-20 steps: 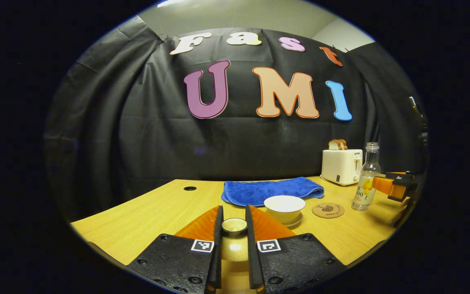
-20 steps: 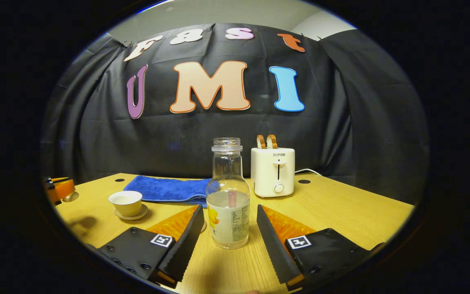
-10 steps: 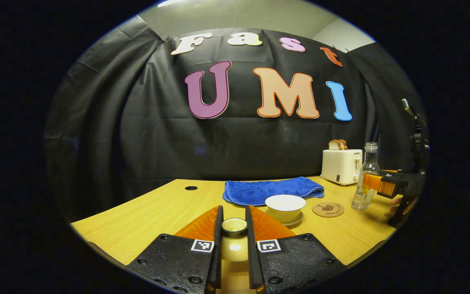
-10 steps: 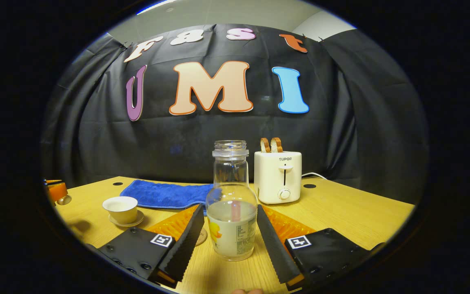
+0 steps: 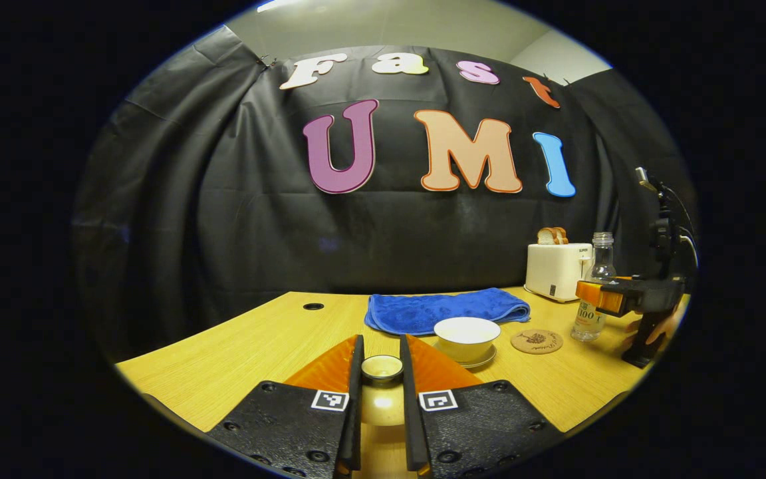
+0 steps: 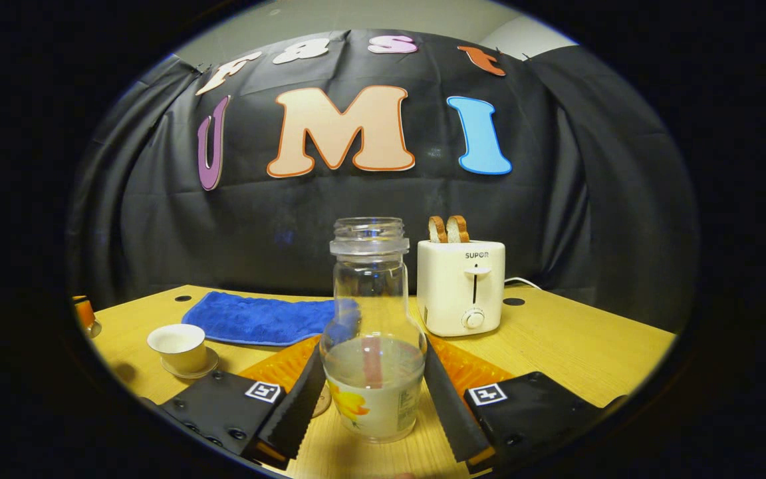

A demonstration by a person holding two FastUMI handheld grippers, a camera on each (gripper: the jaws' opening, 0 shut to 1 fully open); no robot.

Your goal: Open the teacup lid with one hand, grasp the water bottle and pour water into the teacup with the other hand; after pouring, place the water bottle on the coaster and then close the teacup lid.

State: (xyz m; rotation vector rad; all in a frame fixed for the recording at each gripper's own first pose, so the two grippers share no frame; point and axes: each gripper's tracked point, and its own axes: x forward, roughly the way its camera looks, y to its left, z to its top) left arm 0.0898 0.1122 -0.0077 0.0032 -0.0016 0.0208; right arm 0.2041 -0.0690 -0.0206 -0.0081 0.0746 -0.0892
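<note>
— Where's the bottle?
— Your water bottle (image 6: 373,346) stands upright on the table (image 6: 569,346), uncapped, between the fingers of your right claw (image 6: 373,406); both touch its sides, pinching it.

— And the lid?
— Your left claw (image 5: 381,399) is pressed on the teacup lid (image 5: 382,368), held above the table.

— The cup?
— The open teacup (image 5: 467,338) sits on its saucer, the coaster (image 5: 536,342) just beside it, a blue towel (image 5: 446,309) and toaster (image 6: 461,286) behind.

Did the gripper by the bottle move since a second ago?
Yes. In the left gripper view the right gripper has slid left, across the bottle and toward the toaster; its fingers now hug the bottle.
</note>
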